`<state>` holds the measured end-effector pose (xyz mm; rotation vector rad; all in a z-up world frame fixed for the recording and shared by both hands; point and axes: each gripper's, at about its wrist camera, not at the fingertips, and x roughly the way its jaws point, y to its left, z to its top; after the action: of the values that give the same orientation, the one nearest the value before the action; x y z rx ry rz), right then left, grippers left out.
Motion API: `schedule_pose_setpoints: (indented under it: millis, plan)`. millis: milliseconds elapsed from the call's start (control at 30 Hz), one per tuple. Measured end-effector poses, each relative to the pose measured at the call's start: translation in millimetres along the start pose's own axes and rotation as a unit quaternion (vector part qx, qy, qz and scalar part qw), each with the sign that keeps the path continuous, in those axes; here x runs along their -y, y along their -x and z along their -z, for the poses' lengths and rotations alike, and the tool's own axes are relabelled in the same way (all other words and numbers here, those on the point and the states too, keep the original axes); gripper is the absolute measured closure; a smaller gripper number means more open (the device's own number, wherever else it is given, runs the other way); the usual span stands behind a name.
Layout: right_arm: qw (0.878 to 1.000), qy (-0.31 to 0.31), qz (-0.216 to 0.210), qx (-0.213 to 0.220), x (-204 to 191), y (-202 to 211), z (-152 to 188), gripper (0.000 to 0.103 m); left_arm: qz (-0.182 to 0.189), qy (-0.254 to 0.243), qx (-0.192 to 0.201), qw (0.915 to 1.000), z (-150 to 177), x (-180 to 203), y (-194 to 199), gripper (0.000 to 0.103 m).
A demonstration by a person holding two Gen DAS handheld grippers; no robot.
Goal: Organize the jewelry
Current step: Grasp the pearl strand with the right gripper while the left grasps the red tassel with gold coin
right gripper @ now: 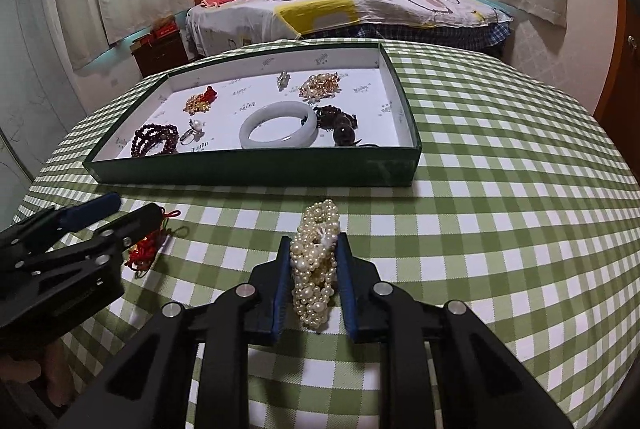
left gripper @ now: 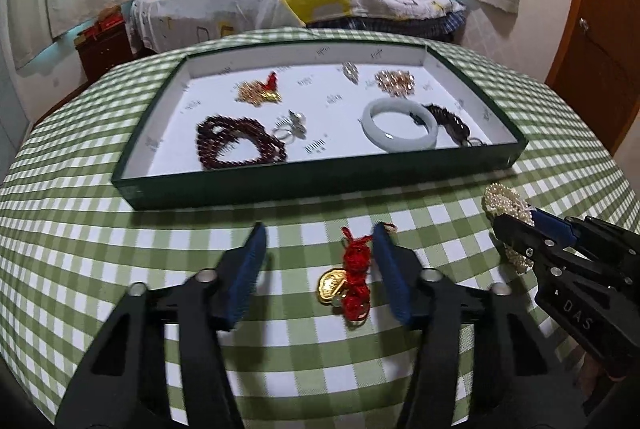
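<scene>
Pearl bunch: nearest the right wrist camera, our right gripper (right gripper: 312,281) is clamped on the pearl bunch (right gripper: 316,269), blue pads pressing both flanks, the far end of the bunch poking out toward the tray.
Why held so: we judge a side squeeze across the middle keeps the loose strands gathered for one carry.
Red charm: the red knotted charm (left gripper: 354,277) with its gold piece lies on the checked cloth (left gripper: 400,369) near the front edge of the tabletop, between our left gripper's (left gripper: 320,269) jaws.
Left claw: half open; the right-hand pad stands just beside the charm, the left-hand pad well apart, so nothing is gripped yet.
Why placed so: we straddle the charm lengthwise, we judge, so closing catches the knots rather than the thin cord.
Tray: the green tray (left gripper: 320,185) sits toward the back of the tabletop, beyond both grippers, with its long front wall facing us.
Already in the tray: dark red beads (left gripper: 236,145) at the front left corner, a pale bangle (left gripper: 400,125) front right, gold clusters toward the back wall.
Hand pose: both grippers slope down toward the cloth and aim at the tray, left beside right near the front edge.
Person: only a little of a hand shows behind the left gripper in the right wrist view.
Remaining: the pearl bunch and the charm are still outside the tray.
</scene>
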<state>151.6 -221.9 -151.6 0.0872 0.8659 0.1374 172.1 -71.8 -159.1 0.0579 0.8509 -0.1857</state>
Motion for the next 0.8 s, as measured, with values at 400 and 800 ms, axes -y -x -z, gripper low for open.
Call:
schedule_pose_setpoints:
  millis: [400,800]
  plan:
    - [1.000,-0.003,-0.004,-0.003,-0.6,-3.8,0.3,0.080,0.023,0.003,-0.017,0.9996,1.2,0.2,-6.2,0.077]
    - [1.000,-0.003,-0.003,-0.002,-1.1,-3.8,0.5,0.080,0.027,0.010,-0.024,0.9993,2.8,-2.7,-6.5,0.070]
